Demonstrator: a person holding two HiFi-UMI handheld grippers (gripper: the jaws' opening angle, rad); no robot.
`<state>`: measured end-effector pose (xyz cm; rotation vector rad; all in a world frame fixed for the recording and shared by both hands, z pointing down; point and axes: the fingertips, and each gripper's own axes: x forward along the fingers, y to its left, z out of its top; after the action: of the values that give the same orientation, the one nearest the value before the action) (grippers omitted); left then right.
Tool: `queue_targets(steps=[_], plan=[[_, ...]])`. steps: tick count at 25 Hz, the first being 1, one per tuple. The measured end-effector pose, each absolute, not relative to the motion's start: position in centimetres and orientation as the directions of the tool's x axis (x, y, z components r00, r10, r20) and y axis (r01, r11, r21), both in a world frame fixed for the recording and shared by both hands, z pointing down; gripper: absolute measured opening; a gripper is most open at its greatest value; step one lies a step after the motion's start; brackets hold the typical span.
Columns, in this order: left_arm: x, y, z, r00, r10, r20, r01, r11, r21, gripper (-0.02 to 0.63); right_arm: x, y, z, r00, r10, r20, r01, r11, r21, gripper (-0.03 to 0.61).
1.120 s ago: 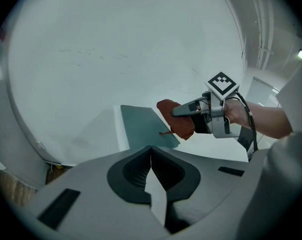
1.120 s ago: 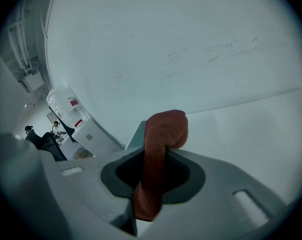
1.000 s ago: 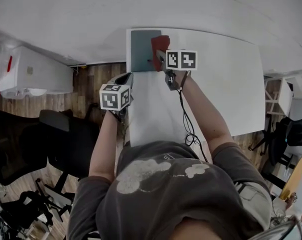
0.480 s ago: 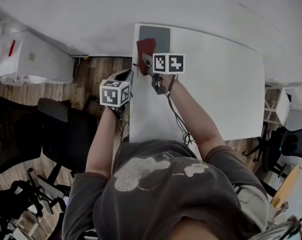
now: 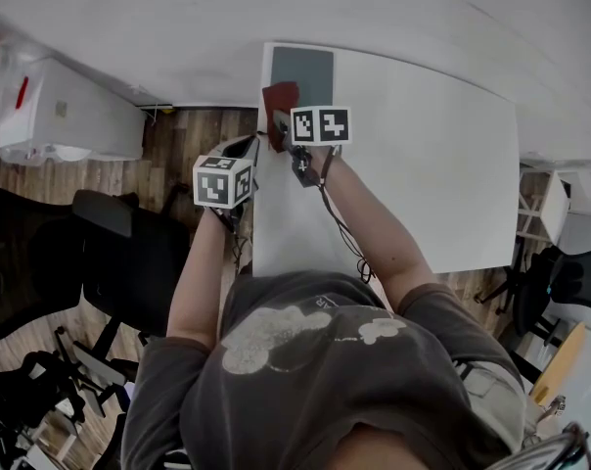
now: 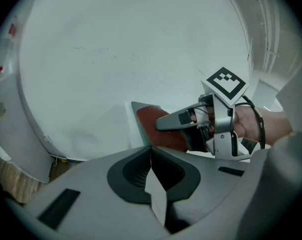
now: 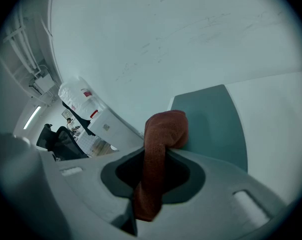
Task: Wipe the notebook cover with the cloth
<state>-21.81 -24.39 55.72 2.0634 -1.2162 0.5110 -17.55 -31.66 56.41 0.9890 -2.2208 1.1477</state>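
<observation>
the left gripper (image 6: pixel 152 184) hovers off the table's (image 5: pixel 423 164) left edge, fingers closed on nothing. further out, the right gripper's (image 7: pixel 150 184) fingers pinch a rust-red cloth (image 7: pixel 163 134) that seems to touch the notebook's (image 7: pixel 211 124) near edge. the notebook, plain grey-green, lies flat at the table's far left corner, long axis running away from the person.

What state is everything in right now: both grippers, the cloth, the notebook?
Left gripper: shut, empty, beside the table's left edge.
Right gripper: shut on the cloth.
Cloth: bunched, at the notebook's near left edge.
Notebook: closed, flat on the table's far left corner.
</observation>
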Motion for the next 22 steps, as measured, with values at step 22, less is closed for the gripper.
queue_targets(steps=[22], plan=[[-18.6, -23.1, 54.5, 0.49, -0.605, 0.627, -0.872, -0.356, 0.337, -0.006, -8.9, -31.4, 56.4, -0.583, -0.447, 0.678, -0.812, 0.326, -0.484, 0.081]])
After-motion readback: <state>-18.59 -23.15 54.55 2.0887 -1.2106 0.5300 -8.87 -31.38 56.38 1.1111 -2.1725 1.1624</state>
